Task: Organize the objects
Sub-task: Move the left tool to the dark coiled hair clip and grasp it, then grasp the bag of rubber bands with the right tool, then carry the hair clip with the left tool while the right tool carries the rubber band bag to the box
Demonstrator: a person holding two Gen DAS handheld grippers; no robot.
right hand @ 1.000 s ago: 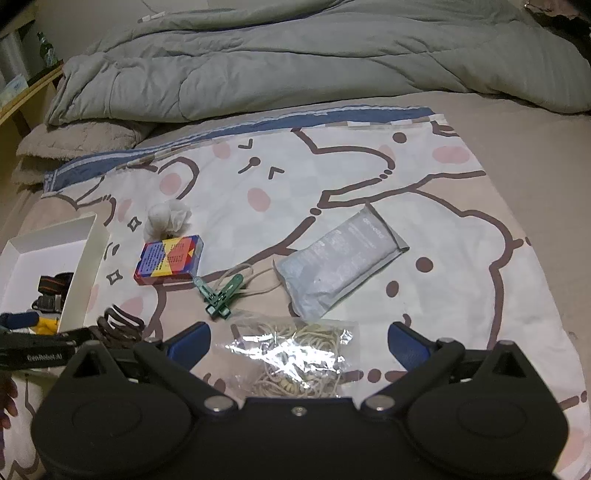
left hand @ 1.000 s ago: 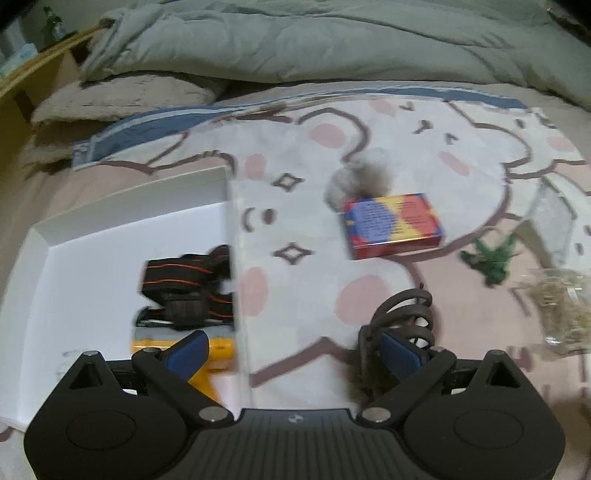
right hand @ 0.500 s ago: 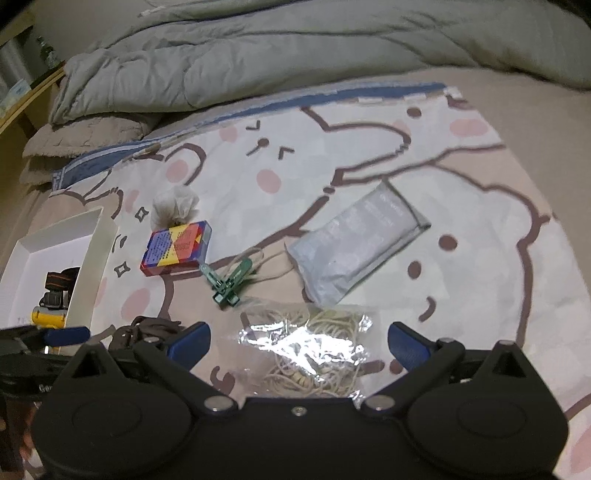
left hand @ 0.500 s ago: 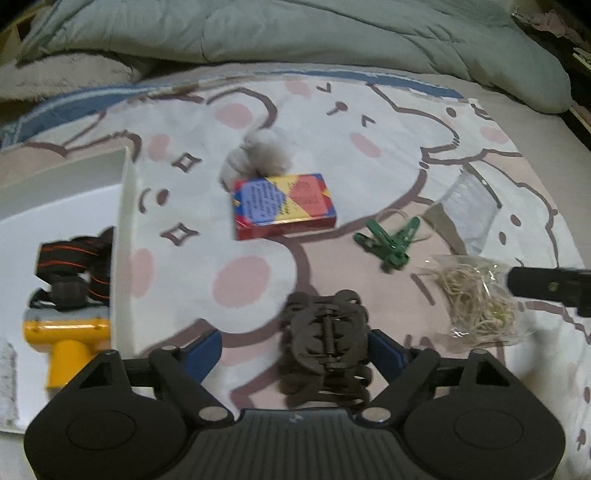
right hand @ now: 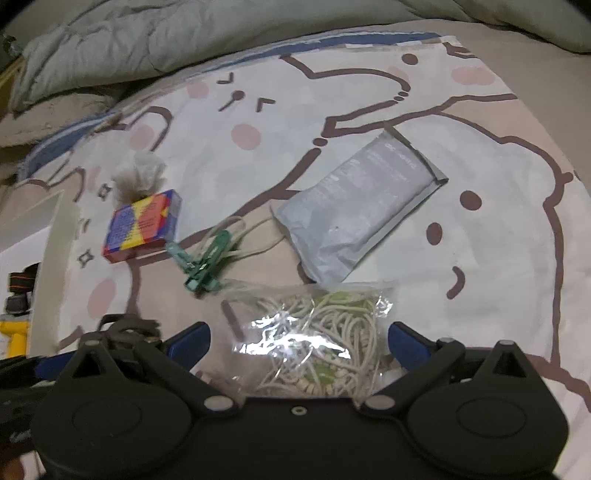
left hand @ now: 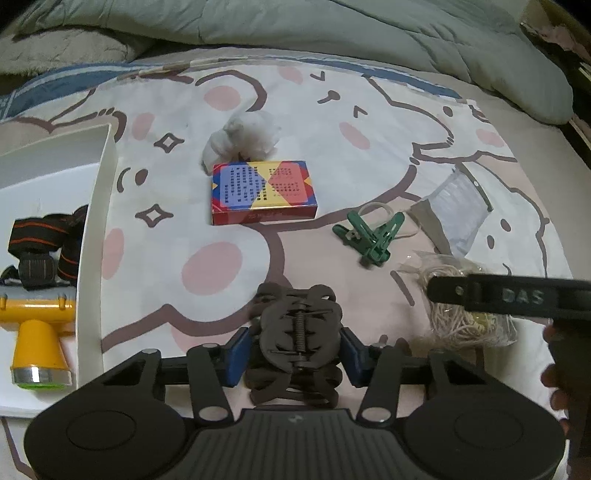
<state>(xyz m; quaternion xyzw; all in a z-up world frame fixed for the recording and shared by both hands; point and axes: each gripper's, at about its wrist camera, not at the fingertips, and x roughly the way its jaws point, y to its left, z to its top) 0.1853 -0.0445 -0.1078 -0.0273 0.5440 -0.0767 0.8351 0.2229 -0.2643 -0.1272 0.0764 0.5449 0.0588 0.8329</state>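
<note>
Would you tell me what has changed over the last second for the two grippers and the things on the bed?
The left gripper swung from the white box to the brown hair claw; its jaws are closing, pads touching it. The right gripper came down, open, over the bag of rubber bands. Card box, green clip and grey pouch lie unmoved.

A bed (left hand: 535,122) fills both views, spread with a cartoon-print sheet (right hand: 332,122) in cream and pink with brown outlines and a blue border. A rumpled grey-green duvet (left hand: 332,33) lies bunched along its far edge, beside a fuzzy beige blanket (left hand: 55,51). Lighting is dim and indoor
</note>
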